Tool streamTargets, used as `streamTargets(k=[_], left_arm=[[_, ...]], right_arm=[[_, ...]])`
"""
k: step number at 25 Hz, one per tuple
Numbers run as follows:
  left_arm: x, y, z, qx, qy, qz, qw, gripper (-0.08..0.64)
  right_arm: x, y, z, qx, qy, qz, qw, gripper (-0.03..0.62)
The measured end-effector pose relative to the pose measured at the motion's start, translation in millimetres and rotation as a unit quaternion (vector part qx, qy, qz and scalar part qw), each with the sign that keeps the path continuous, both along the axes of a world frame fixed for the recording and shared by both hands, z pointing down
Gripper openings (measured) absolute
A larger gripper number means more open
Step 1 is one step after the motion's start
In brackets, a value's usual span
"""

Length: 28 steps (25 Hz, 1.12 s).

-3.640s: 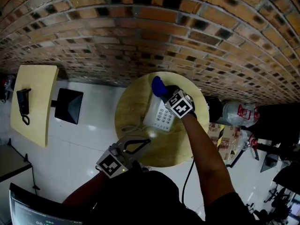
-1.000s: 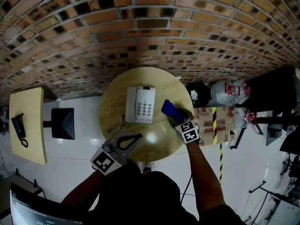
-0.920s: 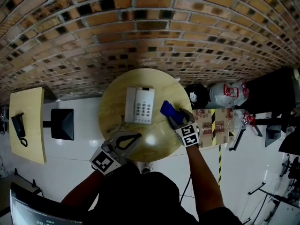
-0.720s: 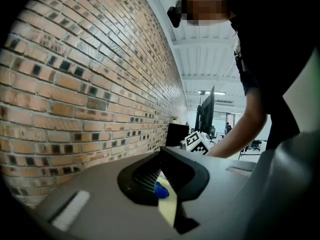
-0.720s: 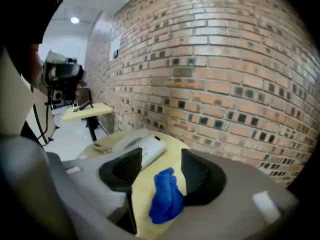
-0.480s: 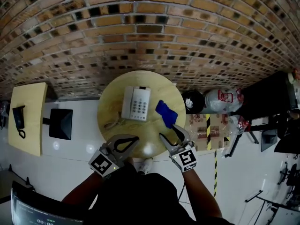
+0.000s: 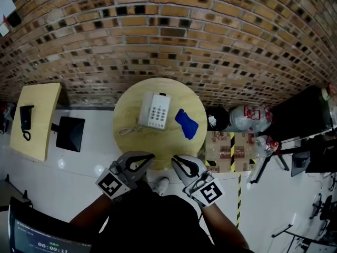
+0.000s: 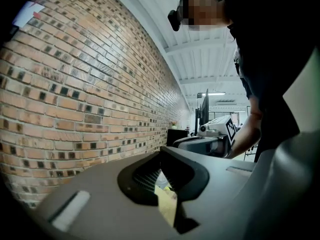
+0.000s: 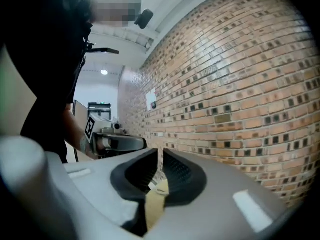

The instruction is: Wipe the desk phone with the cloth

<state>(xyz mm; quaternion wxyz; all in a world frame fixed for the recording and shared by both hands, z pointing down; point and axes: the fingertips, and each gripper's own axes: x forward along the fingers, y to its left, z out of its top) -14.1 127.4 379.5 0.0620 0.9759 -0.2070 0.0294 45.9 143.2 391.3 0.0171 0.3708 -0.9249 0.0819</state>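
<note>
The phone (image 7: pixel 155 110) sits in the upper middle of the round bench (image 7: pixel 126 117). The blue cloth (image 7: pixel 186 123) lies loose just right of it, not touching, likely set down because the wiping is done. Both tools hang at the bench's lower edge, away from the work. The left hand-held gripper (image 7: pixel 150 156) has its jaw tips together and holds nothing. The right hand-held gripper (image 7: pixel 175 159) has just been closing, its jaws now a narrow slit with nothing between them.

A second ago the right one held the cloth at the bench's right side. Earlier still it pressed the cloth on the phone. It has since let go and drawn back.
</note>
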Motion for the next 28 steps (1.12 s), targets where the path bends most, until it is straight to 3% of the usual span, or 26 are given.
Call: streamTargets(k=[2, 11, 28], left_arm=[[0, 10, -8, 0.004, 0.005, -0.003, 1.0000, 0.002], [-2, 43, -27, 0.018, 0.013, -0.006, 0.9997, 0.002], [0, 69, -38, 0.038, 0.020, 0.007, 0.9990, 0.002]], right_arm=[[-3, 9, -15, 0.010, -0.011, -0.010, 1.000, 0.001], [-19, 38, -46, 0.062, -0.008, -0.025, 0.998, 0.000], [-33, 63, -52, 0.054, -0.006, -0.025, 0.998, 0.000]])
